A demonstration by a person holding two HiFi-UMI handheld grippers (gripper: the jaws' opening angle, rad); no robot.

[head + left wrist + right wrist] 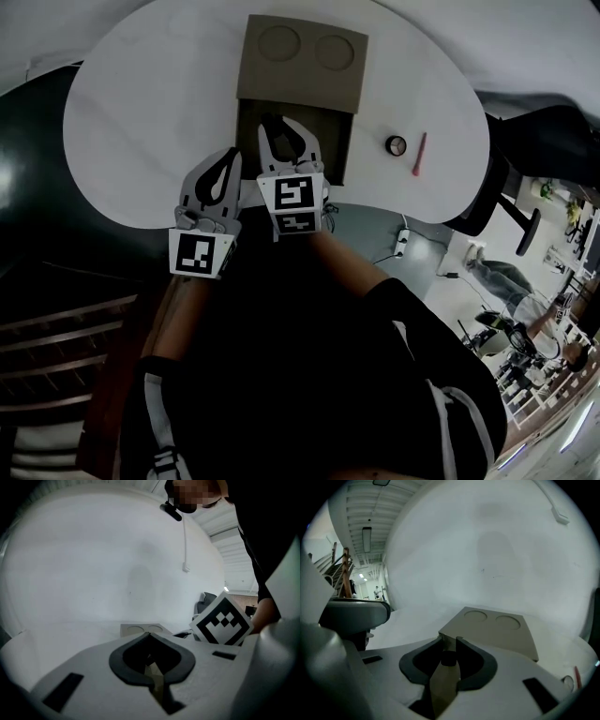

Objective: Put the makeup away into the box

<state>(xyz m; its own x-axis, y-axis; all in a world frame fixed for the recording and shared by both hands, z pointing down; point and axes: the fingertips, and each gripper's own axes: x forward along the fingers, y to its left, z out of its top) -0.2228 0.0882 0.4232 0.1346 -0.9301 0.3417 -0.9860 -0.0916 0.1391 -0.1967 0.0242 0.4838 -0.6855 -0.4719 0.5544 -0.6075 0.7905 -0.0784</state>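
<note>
White table [131,122] edge underlies both down-tilted tools: left gripper [228,155] jaws together, right gripper [286,127] narrowly parted over box [300,56]; bare tabletop leftward.

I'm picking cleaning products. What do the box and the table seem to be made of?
Box: probably cardboard or paperboard, matte tan. Its surface is dull and flat, with two shallow pressed circles and crisp edges. Table: a smooth white top, perhaps laminate or painted board. The colour is even and no grain shows.
</note>
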